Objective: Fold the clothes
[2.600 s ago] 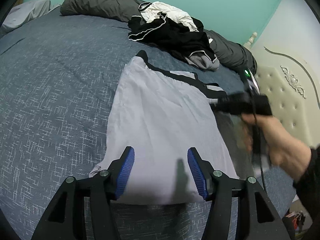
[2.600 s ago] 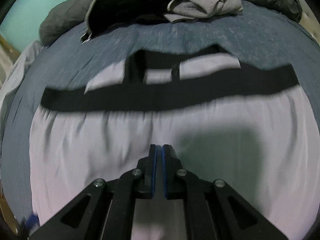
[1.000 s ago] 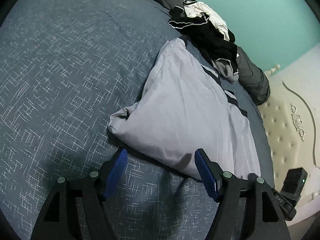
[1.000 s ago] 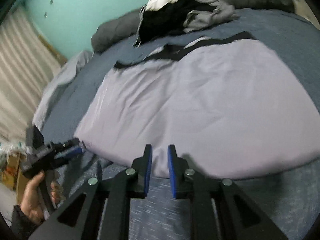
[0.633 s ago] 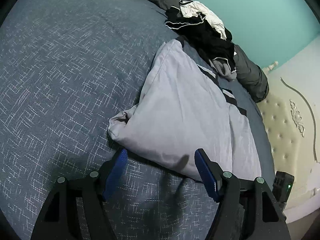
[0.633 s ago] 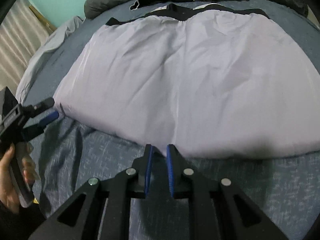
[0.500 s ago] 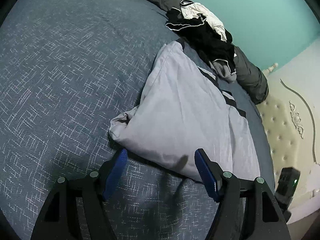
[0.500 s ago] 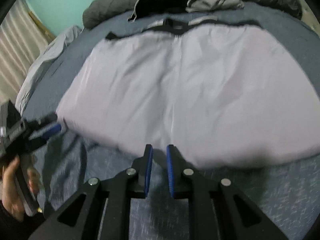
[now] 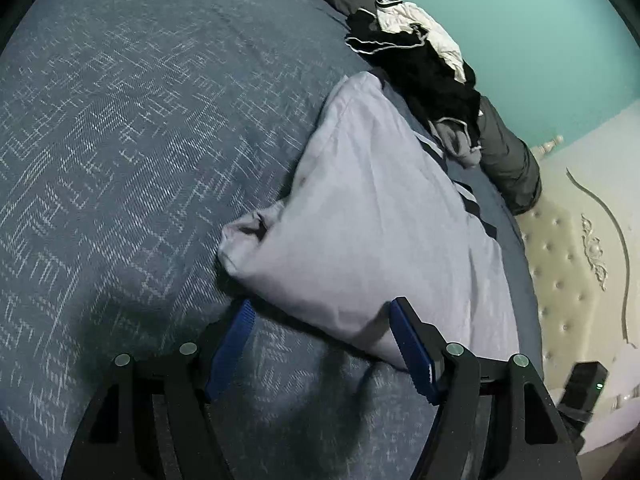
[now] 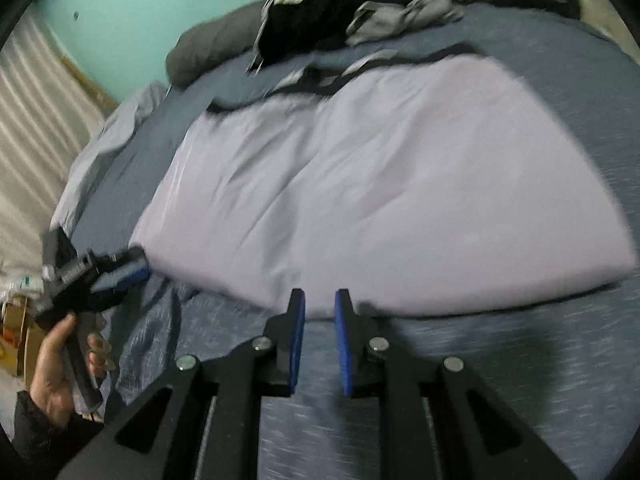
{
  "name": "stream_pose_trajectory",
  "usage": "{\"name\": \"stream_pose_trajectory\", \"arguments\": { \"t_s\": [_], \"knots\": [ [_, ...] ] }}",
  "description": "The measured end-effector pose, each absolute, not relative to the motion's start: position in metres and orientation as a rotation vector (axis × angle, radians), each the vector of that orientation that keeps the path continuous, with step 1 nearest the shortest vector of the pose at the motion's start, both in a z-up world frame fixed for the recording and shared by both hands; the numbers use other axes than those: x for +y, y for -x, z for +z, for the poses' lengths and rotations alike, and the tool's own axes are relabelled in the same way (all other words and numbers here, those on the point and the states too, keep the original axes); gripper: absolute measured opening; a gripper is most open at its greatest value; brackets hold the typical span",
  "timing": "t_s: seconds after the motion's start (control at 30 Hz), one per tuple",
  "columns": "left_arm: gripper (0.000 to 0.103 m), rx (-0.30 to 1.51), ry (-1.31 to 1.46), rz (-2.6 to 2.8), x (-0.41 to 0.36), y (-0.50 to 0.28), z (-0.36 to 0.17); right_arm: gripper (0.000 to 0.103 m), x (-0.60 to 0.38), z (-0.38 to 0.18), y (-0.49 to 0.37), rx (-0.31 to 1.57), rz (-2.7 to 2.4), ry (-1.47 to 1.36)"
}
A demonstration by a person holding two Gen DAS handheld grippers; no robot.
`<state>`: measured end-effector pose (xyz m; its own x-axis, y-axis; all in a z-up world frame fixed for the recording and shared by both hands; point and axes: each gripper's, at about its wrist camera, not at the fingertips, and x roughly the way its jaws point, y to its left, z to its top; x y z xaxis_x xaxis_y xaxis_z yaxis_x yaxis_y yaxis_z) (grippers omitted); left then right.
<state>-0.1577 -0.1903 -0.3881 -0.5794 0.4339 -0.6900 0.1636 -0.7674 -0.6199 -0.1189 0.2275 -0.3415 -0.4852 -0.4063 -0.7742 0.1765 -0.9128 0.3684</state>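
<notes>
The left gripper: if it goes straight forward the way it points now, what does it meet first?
Most likely the near hem of the lilac garment, which lies just ahead between the open fingers of the left gripper. A strip of blue bedspread shows before it, though depth is hard to judge.

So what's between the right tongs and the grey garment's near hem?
Only bare bedspread, seen in the right wrist view: the right tongs stop just short of the grey garment.
</notes>
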Motion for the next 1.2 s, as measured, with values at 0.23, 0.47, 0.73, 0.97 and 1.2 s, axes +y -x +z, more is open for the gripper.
{"name": "stream_pose_trajectory", "arguments": {
  "t_s": [0.23,0.47,0.73,0.97,1.2],
  "knots": [
    [0.043,-1.11,1.277,2.454,-0.197,0.166,-0.395,0.032,0.299,-0.34,0.121,-0.542,-2.546,-1.305],
    [0.008,-1.016,1.211,2.486,-0.183,0.172,-0.377,0.032,0.329,-0.346,0.123,-0.596,-2.629,-1.264],
    [0.006,-0.841,1.029,2.482,-0.119,0.182,-0.306,0.032,0.363,-0.347,0.114,-0.688,-2.667,-1.217],
    [0.006,-0.665,0.925,2.416,-0.029,0.202,-0.249,0.032,0.383,-0.346,0.108,-0.733,-2.68,-1.203],
    [0.006,-0.472,0.971,2.282,0.095,0.216,-0.25,0.032,0.4,-0.344,0.103,-0.764,-2.695,-1.184]
  ]
}}
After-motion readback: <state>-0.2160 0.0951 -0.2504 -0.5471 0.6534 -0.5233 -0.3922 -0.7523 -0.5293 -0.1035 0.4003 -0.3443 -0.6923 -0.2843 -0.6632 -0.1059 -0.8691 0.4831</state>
